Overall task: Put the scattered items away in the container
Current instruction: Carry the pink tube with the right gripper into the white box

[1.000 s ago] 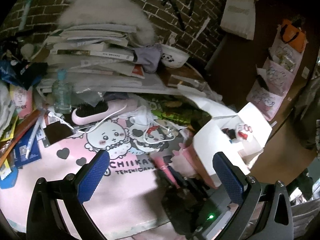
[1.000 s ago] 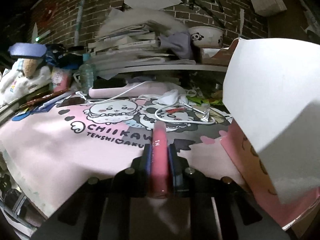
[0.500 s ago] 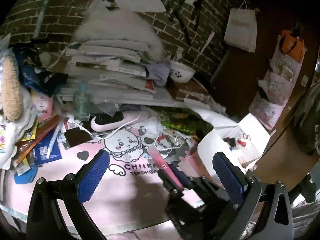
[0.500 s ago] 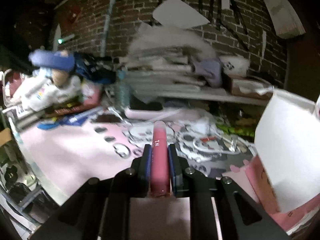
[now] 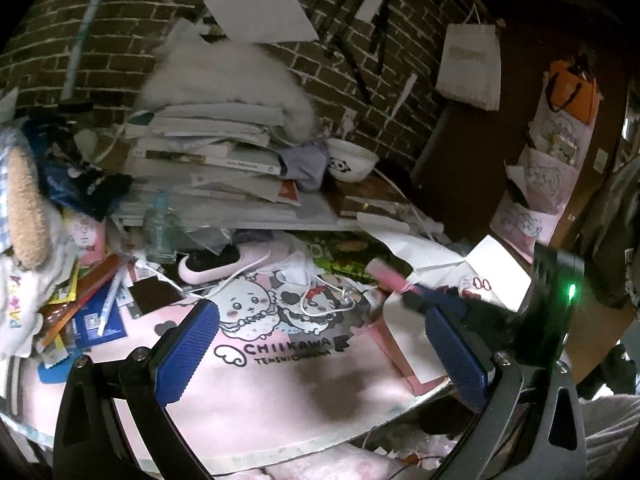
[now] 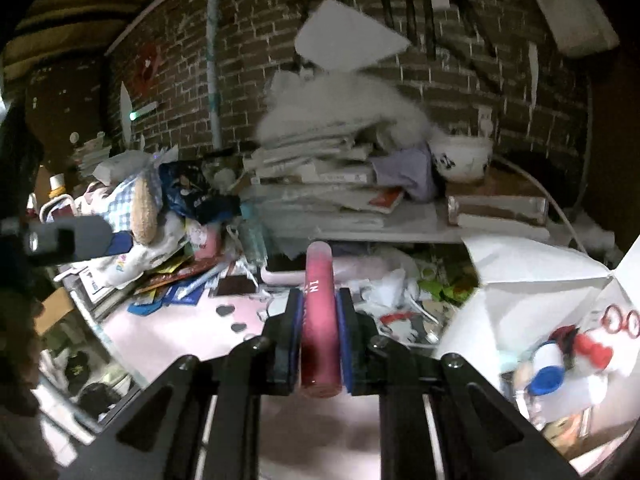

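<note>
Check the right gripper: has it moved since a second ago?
Yes. The right gripper, shut on the pink tube, has risen: the white box that loomed above it now sits lower, its inside visible.

Two wrist fisheyes, both looking down over my fingers at the cluttered desk.

My left camera sits back from the near edge of the pink mat [image 5: 256, 380], facing the brick wall [image 5: 120, 56], with the box [image 5: 496, 280] at its right. My right camera hangs closer to the box [image 6: 532, 304], above the mat [image 6: 168, 332], facing the same wall [image 6: 256, 56]. Both share the book stack [image 5: 208, 152] [image 6: 316, 176], the bowl [image 5: 352, 162] [image 6: 464, 158] and the mat.
</note>
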### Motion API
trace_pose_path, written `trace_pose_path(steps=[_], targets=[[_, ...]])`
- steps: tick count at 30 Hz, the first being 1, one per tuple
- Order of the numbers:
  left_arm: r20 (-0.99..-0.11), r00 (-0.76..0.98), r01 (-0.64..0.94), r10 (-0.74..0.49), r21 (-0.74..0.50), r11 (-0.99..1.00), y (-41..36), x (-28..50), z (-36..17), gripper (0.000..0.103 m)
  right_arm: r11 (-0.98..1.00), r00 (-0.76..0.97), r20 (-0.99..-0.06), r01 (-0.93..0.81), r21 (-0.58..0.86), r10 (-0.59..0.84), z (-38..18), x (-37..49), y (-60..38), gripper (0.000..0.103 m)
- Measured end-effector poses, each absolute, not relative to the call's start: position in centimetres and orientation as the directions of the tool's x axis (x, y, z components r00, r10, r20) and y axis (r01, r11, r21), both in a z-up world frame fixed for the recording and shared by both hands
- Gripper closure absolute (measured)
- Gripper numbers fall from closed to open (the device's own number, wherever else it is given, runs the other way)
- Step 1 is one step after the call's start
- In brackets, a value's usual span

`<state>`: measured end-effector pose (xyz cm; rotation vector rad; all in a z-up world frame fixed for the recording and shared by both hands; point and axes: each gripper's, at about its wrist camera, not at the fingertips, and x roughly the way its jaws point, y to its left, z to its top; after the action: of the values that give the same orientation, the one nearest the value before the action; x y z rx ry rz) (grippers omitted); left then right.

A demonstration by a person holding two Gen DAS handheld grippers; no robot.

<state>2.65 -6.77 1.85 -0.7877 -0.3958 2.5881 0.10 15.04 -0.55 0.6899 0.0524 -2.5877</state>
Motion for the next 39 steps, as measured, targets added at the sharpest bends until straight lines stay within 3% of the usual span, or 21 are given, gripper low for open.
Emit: trace_pose_path(steps=[7, 17, 39], targets=[[-0.479, -0.727, -0.335, 0.492, -0.377, -0.863, -4.8, 1.5, 1.5, 0.000, -0.914, -0.701, -0.604, 0.386, 0.125, -0.379, 2.2, -2.4, 22.1, 0.089], [-0.500, -0.693, -0.364, 0.519, -0.379, -0.851, -2.8, 0.4, 0.9, 0.000, -0.948, -0.652, -0.707, 0.308, 0.085, -0.275, 4.5, -3.1, 27.1, 0.089], [-0.538, -0.666, -0.363, 0.516, -0.370, -0.855, -1.7, -0.4, -0.1, 0.000, -0.936, -0.477, -0.871, 0.347, -0.061, -0.120, -2.0, -6.0, 24.5, 0.089]])
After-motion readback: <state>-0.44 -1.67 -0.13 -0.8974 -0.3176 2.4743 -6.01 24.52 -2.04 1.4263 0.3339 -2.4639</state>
